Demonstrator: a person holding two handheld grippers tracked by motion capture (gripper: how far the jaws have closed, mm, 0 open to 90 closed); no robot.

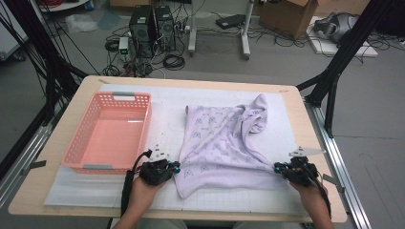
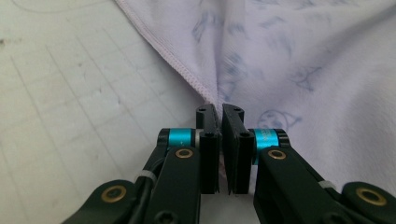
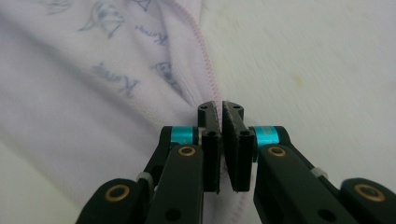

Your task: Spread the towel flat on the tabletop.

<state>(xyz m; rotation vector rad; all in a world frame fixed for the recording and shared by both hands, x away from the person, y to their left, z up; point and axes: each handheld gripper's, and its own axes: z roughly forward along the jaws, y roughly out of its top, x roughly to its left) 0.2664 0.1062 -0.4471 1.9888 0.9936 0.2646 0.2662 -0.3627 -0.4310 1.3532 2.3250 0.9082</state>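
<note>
In the high view, a lilac printed cloth is seen spread on the white gridded mat, right of the pink basket; the left gripper is set at its near left edge, the right gripper at its near right corner. In the left gripper view, the jaws are pressed together on the cloth's hem — fabric is pinched between them. In the right gripper view, the jaws are likewise clamped on the stitched edge — cloth is gathered at the pads.

A pale lilac cloth with faint blue printed figures lies rumpled on the white gridded mat — its far right corner folded over, its near edge pulled taut between two pinched points.
</note>
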